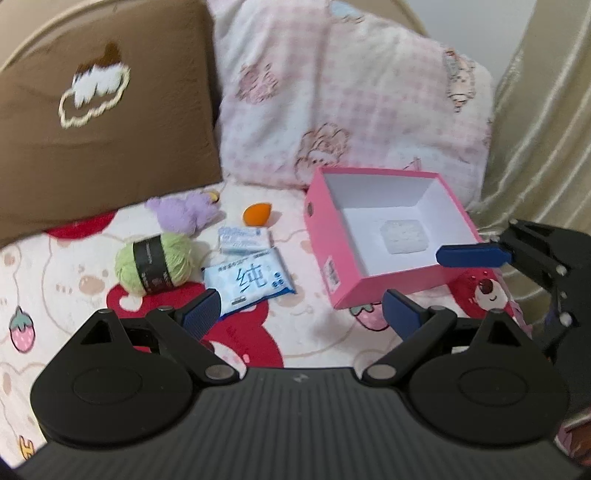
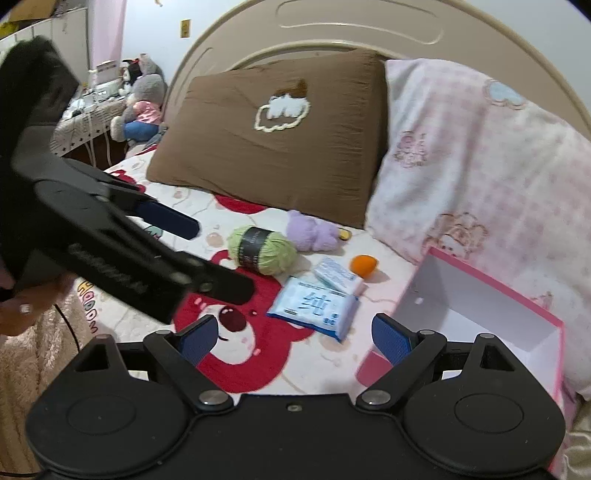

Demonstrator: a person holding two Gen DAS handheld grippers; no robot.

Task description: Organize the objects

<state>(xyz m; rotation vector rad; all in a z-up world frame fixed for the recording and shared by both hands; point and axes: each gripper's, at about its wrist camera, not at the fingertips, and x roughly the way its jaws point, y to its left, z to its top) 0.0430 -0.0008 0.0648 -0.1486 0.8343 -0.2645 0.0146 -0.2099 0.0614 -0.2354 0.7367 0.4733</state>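
An open pink box (image 1: 391,286) with white inner walls (image 2: 472,291) lies on the bed, a pale packet (image 1: 402,236) on its floor. Left of it are a blue wipes pack (image 1: 249,282) (image 2: 314,306), a smaller tissue pack (image 1: 243,240) (image 2: 338,275), an orange sponge egg (image 1: 255,214) (image 2: 364,266), a green yarn ball (image 1: 155,264) (image 2: 262,251) and a purple plush (image 1: 184,214) (image 2: 310,232). My left gripper (image 1: 301,315) hangs open just short of the wipes pack. My right gripper (image 2: 294,339) is open too, one of its fingers (image 1: 469,255) over the box's near right corner.
A brown pillow (image 1: 103,122) and a pink checked pillow (image 1: 351,103) lean on the headboard (image 2: 354,33) behind the objects. The bedspread (image 1: 55,280) has a red bear print. A curtain (image 1: 543,129) hangs on the right. Plush toys (image 2: 144,103) sit on a side table.
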